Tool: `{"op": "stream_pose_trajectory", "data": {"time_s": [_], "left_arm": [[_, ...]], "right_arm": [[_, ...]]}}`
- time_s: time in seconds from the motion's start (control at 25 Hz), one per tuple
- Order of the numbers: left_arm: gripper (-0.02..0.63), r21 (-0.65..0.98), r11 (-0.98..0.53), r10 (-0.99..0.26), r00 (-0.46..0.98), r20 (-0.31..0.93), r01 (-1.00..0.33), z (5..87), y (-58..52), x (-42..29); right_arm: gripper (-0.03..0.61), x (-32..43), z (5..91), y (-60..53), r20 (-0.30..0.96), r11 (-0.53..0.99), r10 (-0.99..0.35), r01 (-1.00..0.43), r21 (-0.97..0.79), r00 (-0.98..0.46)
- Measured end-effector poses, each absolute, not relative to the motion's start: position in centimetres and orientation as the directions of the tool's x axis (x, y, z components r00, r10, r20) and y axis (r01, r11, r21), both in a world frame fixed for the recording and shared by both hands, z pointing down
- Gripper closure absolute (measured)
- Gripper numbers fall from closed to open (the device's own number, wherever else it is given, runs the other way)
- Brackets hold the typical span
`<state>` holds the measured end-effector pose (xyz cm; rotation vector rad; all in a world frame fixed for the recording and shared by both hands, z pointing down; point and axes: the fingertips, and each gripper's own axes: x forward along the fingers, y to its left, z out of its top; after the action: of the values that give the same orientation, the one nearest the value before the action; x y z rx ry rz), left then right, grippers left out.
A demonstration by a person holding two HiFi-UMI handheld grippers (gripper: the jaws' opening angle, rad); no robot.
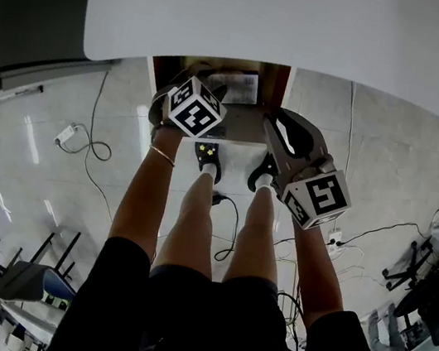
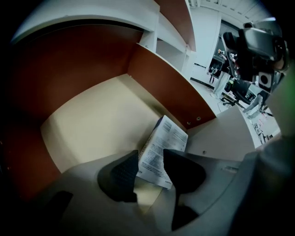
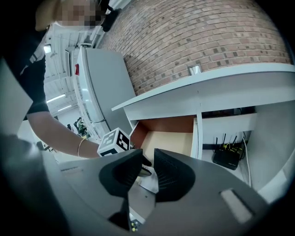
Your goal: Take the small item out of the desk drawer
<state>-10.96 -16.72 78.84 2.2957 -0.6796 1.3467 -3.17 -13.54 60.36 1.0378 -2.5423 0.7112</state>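
Left gripper (image 2: 150, 157) fingers (image 2: 120, 175) spread wide, straddling small box (image 2: 168, 136) at drawer's (image 2: 92, 115) right side, not pinching. We judge carton light, stiff: grip long faces. Right gripper (image 3: 146, 162) part open, empty.

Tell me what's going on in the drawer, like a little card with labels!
drawer: open, brown walls, pale floor
inside: one small white box with print, near a corner
left tongs: open, pointing down, box between the tips, not squeezed
right tongs: a little apart, by the drawer's front, nothing gripped
box out yet: no
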Motion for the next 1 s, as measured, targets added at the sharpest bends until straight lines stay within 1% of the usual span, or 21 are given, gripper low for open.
{"op": "stream_pose_trajectory", "data": {"time_s": [0.12,0.28,0.52,0.72,1.0], "left_arm": [[0.448,0.089,-0.820,-0.202,0.431,0.880,-0.565,78.7,-16.5,-10.6],[0.453,0.067,-0.849,-0.192,0.423,0.885,-0.524,78.5,-16.2,-10.3],[0.457,0.051,-0.873,-0.188,0.432,0.882,-0.485,77.8,-15.6,-10.2],[0.459,0.047,-0.878,-0.194,0.445,0.874,-0.476,77.0,-14.9,-10.4],[0.460,0.040,-0.877,-0.206,0.451,0.868,-0.478,76.3,-14.3,-10.3]], "right_arm": [[0.497,-3.7,61.2,-13.3,0.474,0.640,-0.531,-0.699,-0.319,-0.702],[0.479,-4.6,62.2,-13.0,0.540,0.699,-0.472,-0.669,-0.252,-0.697],[0.472,-5.5,64.0,-13.6,0.614,0.754,-0.419,-0.633,-0.174,-0.669],[0.462,-6.3,65.7,-13.9,0.674,0.805,-0.374,-0.584,-0.106,-0.637],[0.457,-7.0,68.2,-14.2,0.759,0.881,-0.283,-0.471,-0.035,-0.587]]}}
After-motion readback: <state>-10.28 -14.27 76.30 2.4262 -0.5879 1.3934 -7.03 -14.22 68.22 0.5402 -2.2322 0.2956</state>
